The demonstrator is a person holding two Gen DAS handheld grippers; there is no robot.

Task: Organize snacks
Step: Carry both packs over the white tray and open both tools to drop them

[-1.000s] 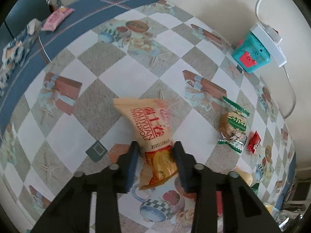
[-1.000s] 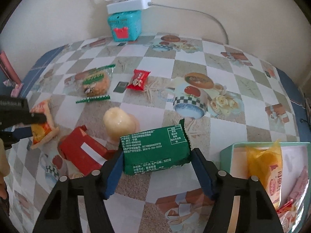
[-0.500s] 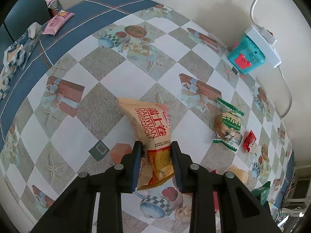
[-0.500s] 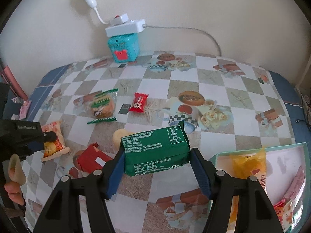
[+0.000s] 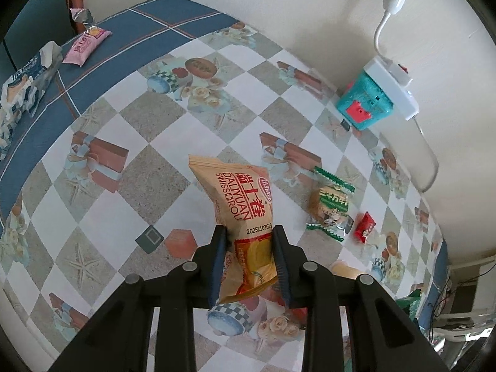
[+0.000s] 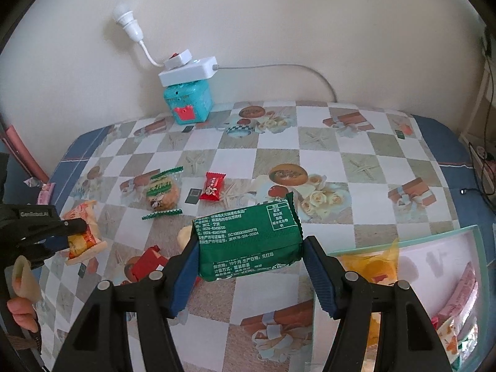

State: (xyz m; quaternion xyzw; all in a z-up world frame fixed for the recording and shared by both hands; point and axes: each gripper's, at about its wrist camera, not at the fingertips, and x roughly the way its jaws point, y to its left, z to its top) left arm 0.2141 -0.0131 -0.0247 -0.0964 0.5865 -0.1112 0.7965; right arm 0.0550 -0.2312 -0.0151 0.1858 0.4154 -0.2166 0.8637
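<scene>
My left gripper point(image 5: 249, 235) is shut on an orange Swiss roll packet point(image 5: 238, 198), which hangs lifted above the checked tablecloth point(image 5: 130, 220). In the right wrist view that left gripper point(image 6: 77, 231) and its packet point(image 6: 82, 235) show at the left edge. My right gripper point(image 6: 249, 248) is shut on a green snack packet point(image 6: 248, 241), held above the cloth. At the lower right lies a pale teal-rimmed box point(image 6: 477, 232) holding a yellow packet point(image 6: 372, 266) and other snacks.
Loose on the cloth lie a green-wrapped cookie point(image 6: 162, 193), a small red candy point(image 6: 212, 186), a red packet point(image 6: 145, 263) and a pale round bun point(image 6: 185, 235). A teal box point(image 6: 187, 102) with a white power strip stands by the wall. A pink packet point(image 5: 86, 45) lies far left.
The left jaws closed onto the orange packet and lifted it off the cloth. The right gripper rose with the green packet, so more of the wall and table shows.
</scene>
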